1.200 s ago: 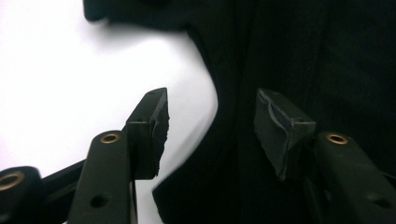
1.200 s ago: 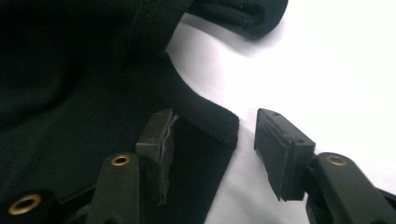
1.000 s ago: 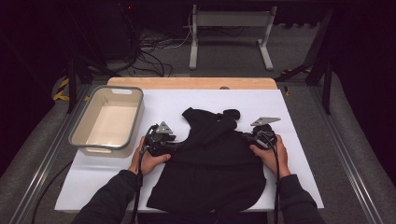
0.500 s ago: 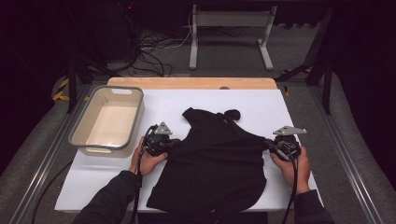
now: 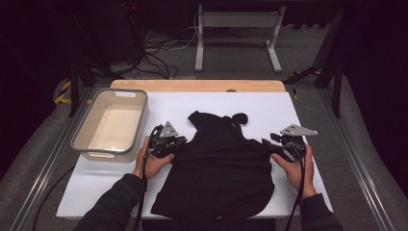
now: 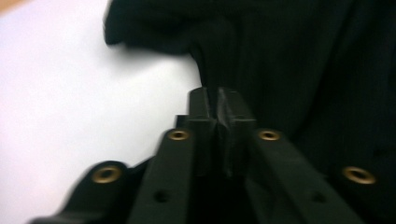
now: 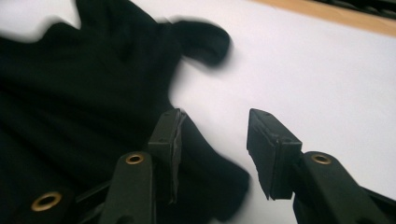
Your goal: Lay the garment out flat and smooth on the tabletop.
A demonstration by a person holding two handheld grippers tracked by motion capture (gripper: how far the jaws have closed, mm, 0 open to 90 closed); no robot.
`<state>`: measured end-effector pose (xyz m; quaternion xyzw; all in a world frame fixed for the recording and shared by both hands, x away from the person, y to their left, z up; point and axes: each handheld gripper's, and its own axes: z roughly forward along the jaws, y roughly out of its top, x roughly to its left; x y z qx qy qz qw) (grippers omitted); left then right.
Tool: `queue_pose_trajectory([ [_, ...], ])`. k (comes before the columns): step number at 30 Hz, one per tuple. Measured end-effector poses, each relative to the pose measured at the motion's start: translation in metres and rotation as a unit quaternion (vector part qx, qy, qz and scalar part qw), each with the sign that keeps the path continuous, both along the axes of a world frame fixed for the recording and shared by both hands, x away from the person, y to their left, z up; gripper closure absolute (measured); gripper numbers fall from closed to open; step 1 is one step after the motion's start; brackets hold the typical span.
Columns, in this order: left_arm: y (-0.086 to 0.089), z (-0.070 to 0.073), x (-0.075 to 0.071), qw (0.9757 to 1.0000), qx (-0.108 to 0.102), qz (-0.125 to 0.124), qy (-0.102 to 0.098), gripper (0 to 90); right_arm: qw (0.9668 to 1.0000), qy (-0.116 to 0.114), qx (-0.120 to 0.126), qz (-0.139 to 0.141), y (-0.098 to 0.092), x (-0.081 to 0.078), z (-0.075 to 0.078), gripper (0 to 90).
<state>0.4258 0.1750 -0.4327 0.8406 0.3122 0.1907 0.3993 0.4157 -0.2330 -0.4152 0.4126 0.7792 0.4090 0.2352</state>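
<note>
Left tongs (image 6: pixel 218 105) pinching black garment (image 5: pixel 219 168); right tongs (image 7: pixel 219 144) just parted, cloth between.

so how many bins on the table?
1. A single beige plastic bin sits at the table's left side, beside the left gripper and the black garment.

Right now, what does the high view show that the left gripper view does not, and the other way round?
High view: the beige plastic bin left of the black garment, the right gripper at the garment's right edge with its jaws just opening, and both of the person's forearms. Left gripper view: a close look at the left gripper, its jaws pinched on a fold of the cloth. Both: the garment lying on the white table cover.
</note>
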Motion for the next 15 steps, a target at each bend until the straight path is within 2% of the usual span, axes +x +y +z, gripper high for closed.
queue_pose_trajectory([
  [2, -0.003, 0.006, 0.006, 0.9998, -0.019, -0.004, -0.002, 74.6, 0.9999, -0.008, -0.01, 0.002, 0.008, 0.009, 0.004, 57.2],
  [3, -0.005, 0.009, 0.01, 0.9997, -0.023, -0.001, -0.008, 71.2, 0.9999, -0.005, -0.007, 0.011, 0.013, 0.016, 0.006, 57.2],
  [4, -0.01, 0.012, 0.015, 0.9996, -0.019, 0.014, -0.017, 66.1, 0.9998, -0.006, 0.001, 0.017, 0.018, 0.023, 0.008, 56.9],
  [5, -0.013, 0.014, 0.018, 0.9995, -0.018, 0.017, -0.019, 61.4, 0.9998, -0.006, 0.002, 0.02, 0.025, 0.032, 0.011, 56.6],
  [6, -0.017, 0.016, 0.025, 0.9994, -0.016, 0.02, -0.022, 60.5, 0.9996, -0.003, 0.006, 0.026, 0.029, 0.038, 0.013, 56.6],
  [7, -0.021, 0.017, 0.031, 0.9992, -0.014, 0.03, -0.023, 55.4, 0.9993, 0.003, 0.014, 0.035, 0.037, 0.048, 0.016, 56.3],
  [9, -0.028, 0.018, 0.045, 0.9993, -0.01, 0.036, -0.008, 50.5, 0.999, 0.014, 0.018, 0.038, 0.048, 0.062, 0.021, 54.6],
  [11, -0.035, 0.014, 0.06, 0.9986, 0.003, 0.054, -0.002, 45.6, 0.9987, 0.032, 0.016, 0.037, 0.064, 0.081, 0.022, 51.5],
  [14, -0.04, 0.007, 0.077, 0.9976, 0.006, 0.065, 0.023, 41.4, 0.9987, 0.046, 0.006, 0.021, 0.077, 0.098, 0.014, 50.0],
  [15, -0.042, 0.006, 0.081, 0.9971, 0.01, 0.071, 0.026, 41.3, 0.9983, 0.056, -0.01, 0.01, 0.083, 0.105, 0.006, 49.7],
])
